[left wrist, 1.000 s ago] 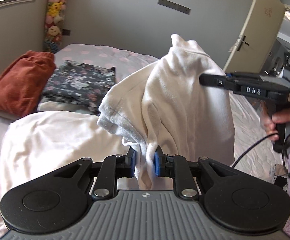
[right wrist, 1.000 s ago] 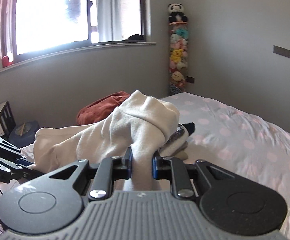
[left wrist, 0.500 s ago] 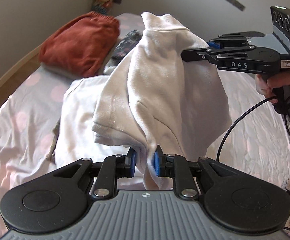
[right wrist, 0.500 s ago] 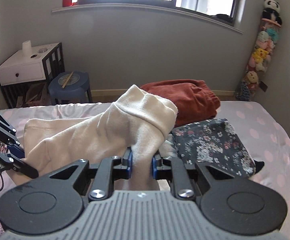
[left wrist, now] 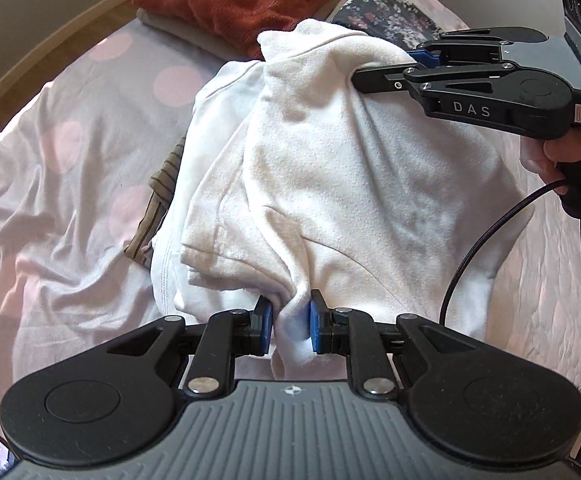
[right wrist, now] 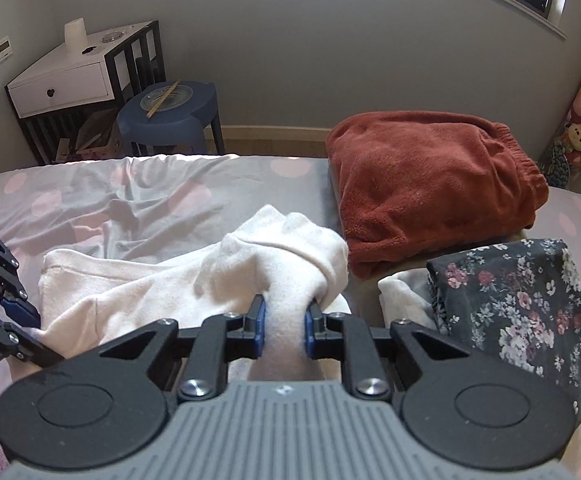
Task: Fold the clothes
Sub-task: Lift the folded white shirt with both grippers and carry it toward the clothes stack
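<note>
White T-shirt (left wrist: 330,168): held up off the bed (left wrist: 50,184) between both tools, lower part draping onto a second white garment (left wrist: 210,112) lying flat on the bed beneath it.

Left hand-held gripper (left wrist: 289,328): pads pinching a bunched fold of the shirt near a sleeve hem. Right hand-held gripper (right wrist: 284,330): pads pinching a thick wad of the same shirt by the collar end, which flops over past the pads. A hand (left wrist: 554,160) grips the right tool's handle.

Handling, as a judgement: light, soft knit, no stiffness; it sags and creases wherever unsupported, and bunches instead of holding a line. Not slippery or fragile. Best hold is at seams (shoulder, sleeve hem, bottom hem), where the doubled cloth gives the pads something firm; a pinch in mid-panel would only gather fabric.

Beyond the shirt, away from the grippers: rust fleece garment (right wrist: 430,184) folded on the bed, dark floral garment (right wrist: 522,304) folded beside it. A striped cloth (left wrist: 162,200) peeks out from under the second white garment. Past the bed from the shirt: blue stool (right wrist: 170,112), white nightstand (right wrist: 74,76).
</note>
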Demonstrator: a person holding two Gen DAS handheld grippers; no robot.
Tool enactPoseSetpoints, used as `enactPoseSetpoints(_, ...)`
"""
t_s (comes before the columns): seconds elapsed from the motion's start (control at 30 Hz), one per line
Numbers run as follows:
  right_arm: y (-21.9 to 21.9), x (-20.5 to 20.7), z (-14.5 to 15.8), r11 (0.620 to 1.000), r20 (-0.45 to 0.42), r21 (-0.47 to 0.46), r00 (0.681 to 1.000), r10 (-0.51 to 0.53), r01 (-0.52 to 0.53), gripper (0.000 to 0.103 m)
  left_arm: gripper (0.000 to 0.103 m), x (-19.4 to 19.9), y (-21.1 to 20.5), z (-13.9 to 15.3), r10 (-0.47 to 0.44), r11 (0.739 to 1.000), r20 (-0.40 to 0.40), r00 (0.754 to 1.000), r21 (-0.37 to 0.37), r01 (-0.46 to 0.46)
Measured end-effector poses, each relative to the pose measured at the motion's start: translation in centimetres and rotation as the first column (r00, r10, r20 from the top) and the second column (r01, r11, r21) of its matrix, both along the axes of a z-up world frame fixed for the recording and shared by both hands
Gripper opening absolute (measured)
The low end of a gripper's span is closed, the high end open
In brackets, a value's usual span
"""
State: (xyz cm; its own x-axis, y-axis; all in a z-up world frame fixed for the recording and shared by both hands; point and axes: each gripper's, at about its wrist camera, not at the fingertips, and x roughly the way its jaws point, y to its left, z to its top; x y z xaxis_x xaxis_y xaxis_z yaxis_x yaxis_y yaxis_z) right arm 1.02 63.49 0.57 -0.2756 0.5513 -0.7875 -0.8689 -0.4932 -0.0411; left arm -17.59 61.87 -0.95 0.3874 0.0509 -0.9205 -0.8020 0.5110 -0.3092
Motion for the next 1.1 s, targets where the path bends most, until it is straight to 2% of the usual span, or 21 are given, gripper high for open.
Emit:
enactPoseSetpoints(0.27, 1.5, -0.4, -3.0, 0.999, 0.049, -0.022, 0.998, -0.042, 0.043, 0.023, 0.016, 0.3, 0.3, -1.6, -0.014, 1.0, -0.044, 0.999, -0.019, 0.013)
enactPoseSetpoints(0.4, 1.5, -0.2, -2.6, 0.997, 0.043, -0.015, 0.996, -0.079, 0.08, 0.029, 0.016, 0.4, 0.6, -1.7, -0.002, 1.0, -0.042, 0.999, -0.03, 0.0)
enactPoseSetpoints(0.47, 1.4, -0.2, -2.4, 0.995, 0.039, -0.011, 0.994, -0.098, 0.098, 0.037, 0.016, 0.3, 0.6, -1.5, 0.001, 0.999, -0.037, 0.999, -0.035, -0.002)
enactPoseSetpoints(0.67, -1.6, 1.8, 1.5, 0.987, 0.025, 0.039, 0.987, -0.158, 0.157, 0.044, 0.016, 0.4, -0.1, -1.0, -0.008, 1.0, -0.03, 1.0, -0.022, 0.007)
enactPoseSetpoints(0.8, -5.8, 5.4, 3.3, 0.972, -0.01, 0.046, 0.973, -0.231, 0.231, 0.052, 0.016, 0.1, -0.4, -0.7, -0.003, 1.0, -0.015, 1.0, -0.013, 0.003)
enactPoseSetpoints(0.9, -9.5, 8.9, 3.2, 0.947, -0.077, 0.032, 0.946, -0.316, 0.319, 0.063, 0.016, -0.1, -0.3, -1.1, 0.008, 1.0, -0.003, 1.0, -0.011, -0.008)
enactPoseSetpoints(0.97, -11.9, 11.3, 2.5, 0.918, -0.135, 0.021, 0.911, -0.391, 0.397, 0.066, 0.016, -0.2, -0.3, -1.2, 0.012, 1.0, 0.006, 1.0, -0.007, -0.012)
enactPoseSetpoints(1.03, -14.4, 13.9, 1.4, 0.874, -0.231, -0.004, 0.85, -0.473, 0.486, 0.07, 0.016, -0.4, -0.4, -1.3, 0.021, 1.0, 0.016, 1.0, -0.003, -0.02)
enactPoseSetpoints(1.1, -16.4, 15.8, 0.0, 0.831, -0.339, -0.039, 0.775, -0.533, 0.554, 0.075, 0.016, -0.6, -0.5, -1.3, 0.029, 1.0, 0.025, 0.999, -0.003, -0.029)
